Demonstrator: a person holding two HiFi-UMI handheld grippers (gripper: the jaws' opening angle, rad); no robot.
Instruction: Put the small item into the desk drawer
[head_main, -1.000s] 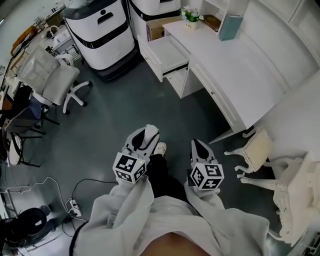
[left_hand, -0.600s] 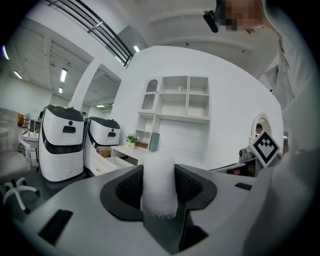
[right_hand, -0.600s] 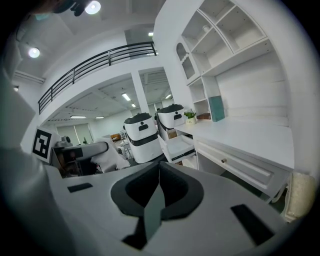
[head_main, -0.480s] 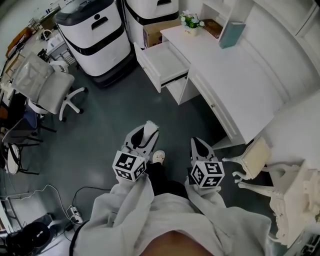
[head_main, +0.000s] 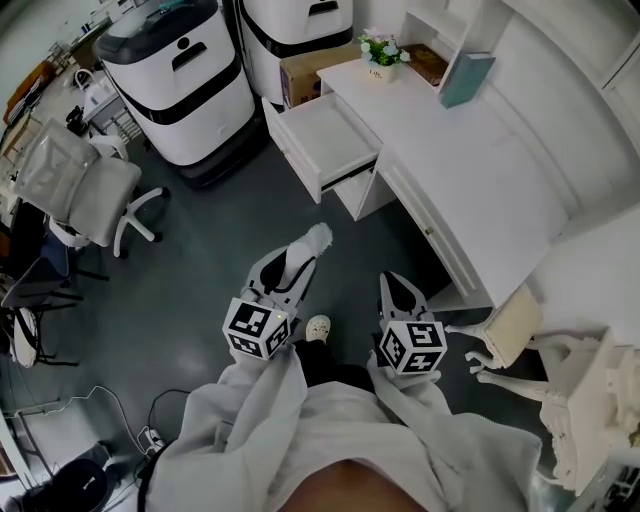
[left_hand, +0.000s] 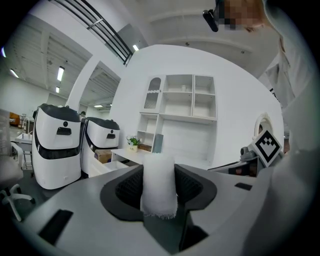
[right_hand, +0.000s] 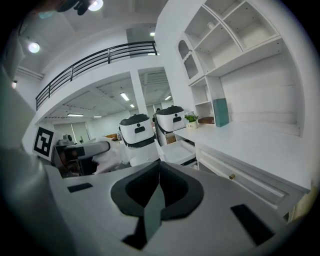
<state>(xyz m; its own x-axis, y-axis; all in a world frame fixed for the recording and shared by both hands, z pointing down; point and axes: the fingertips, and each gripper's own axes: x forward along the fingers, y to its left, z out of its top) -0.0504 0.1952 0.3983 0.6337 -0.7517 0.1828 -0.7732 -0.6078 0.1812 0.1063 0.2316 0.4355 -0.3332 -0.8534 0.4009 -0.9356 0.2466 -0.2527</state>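
Note:
The small item is a white fuzzy roll of cloth. It sticks out forward from my left gripper, whose jaws are shut on it above the dark floor. In the left gripper view the roll stands upright between the two dark pads. My right gripper is beside it, shut with nothing in it, its jaws meeting edge to edge. The desk drawer stands pulled open ahead at the left end of the white desk, apart from both grippers. The drawer looks bare inside.
Two white and black machines stand to the left of the desk, with a cardboard box behind the drawer. A potted plant and a teal book sit on the desk. An office chair is far left, a white chair at right.
The view has moved toward the desk, so the open drawer sits nearer. My left gripper has stretched forward and the white roll now shows beyond its tip.

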